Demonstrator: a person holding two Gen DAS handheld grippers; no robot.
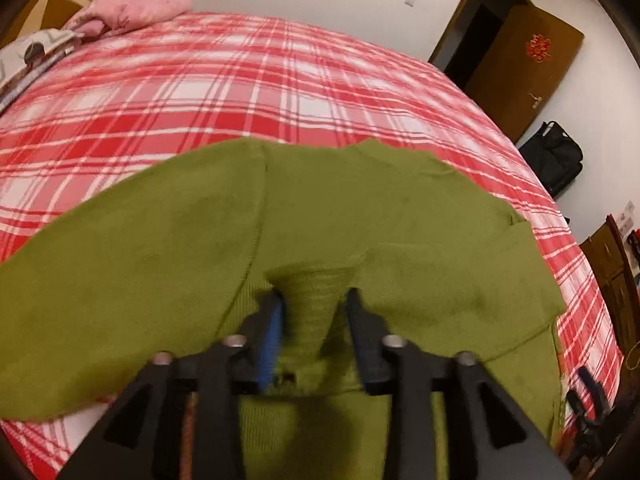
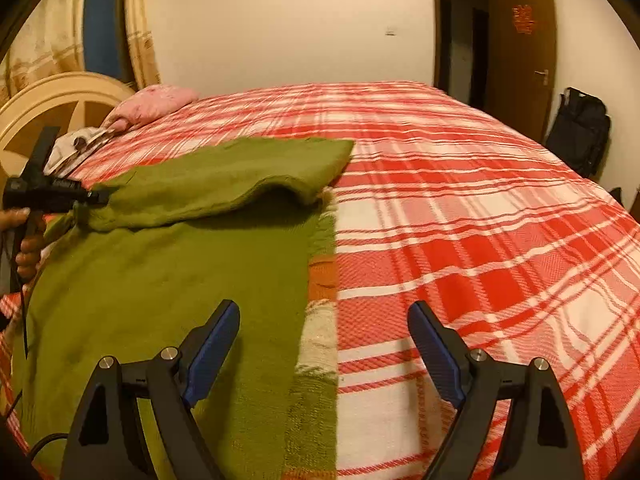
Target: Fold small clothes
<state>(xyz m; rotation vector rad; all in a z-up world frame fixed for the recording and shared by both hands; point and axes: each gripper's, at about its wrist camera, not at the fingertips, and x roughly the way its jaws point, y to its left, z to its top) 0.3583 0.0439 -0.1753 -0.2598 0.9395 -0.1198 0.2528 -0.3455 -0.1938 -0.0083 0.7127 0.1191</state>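
Folding a green knit sweater (image 1: 360, 216) on a bed with a red-and-white plaid cover (image 1: 240, 92); the garment lies at the near edge, body flat, one sleeve (image 2: 224, 176) already laid across the chest toward three o'clock in the right wrist view. Left gripper (image 1: 314, 300), seen from its own camera at six o'clock, stands partly parted with the ribbed cuff (image 1: 316, 292) between its fingers; the cloth sits loosely in the gap and the pads do not appear to press on it, so the cuff reads as released rather than held. In the right wrist view the same tool appears at nine o'clock, carried by a hand (image 2: 28, 248), its tip at the sleeve end. Right gripper (image 2: 324, 316) hovers wide apart and empty over the hem-side edge of the sweater, one finger (image 2: 216, 340) above green knit, the other above bare plaid. A pink pillow (image 2: 156, 100) rests at eleven o'clock by the headboard, well apart from the work.

Step in hand, as judged: the sleeve fold is being set down. The next move likely calls for clearing the left tool without dragging the cuff, then taking the hem with both claws to fold the body toward twelve o'clock, keeping the knit smooth
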